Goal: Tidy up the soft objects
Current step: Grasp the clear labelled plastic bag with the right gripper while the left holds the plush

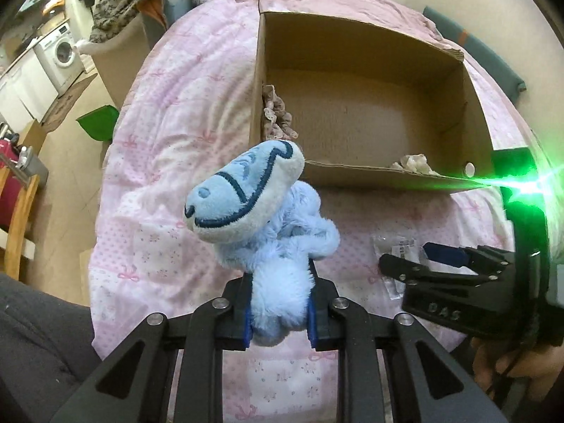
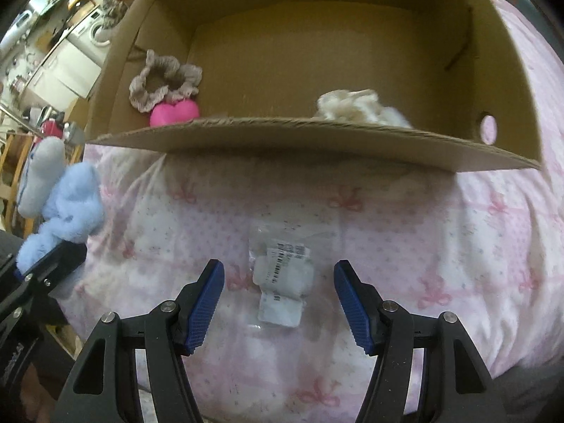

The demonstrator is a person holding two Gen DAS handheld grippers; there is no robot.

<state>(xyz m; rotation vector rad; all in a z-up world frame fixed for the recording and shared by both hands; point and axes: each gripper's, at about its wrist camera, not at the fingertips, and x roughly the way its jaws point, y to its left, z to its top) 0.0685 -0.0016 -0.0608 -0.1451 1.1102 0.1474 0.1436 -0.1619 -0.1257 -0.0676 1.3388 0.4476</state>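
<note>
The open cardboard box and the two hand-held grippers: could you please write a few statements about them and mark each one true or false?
1. The left hand-held gripper is shut on the fluffy light-blue plush toy. True.
2. The right hand-held gripper holds the clear plastic packet with a barcode label. False: its jaws stand open, and the packet lies on the pink bow-print quilt between them.
3. The bright pink heart-shaped soft item lies inside the open cardboard box. True.
4. The beige ruffled scrunchie lies on the quilt outside the box. False: it is in the box, by the left wall.
5. The cream fluffy item sits in the box behind the near wall. True.
</note>
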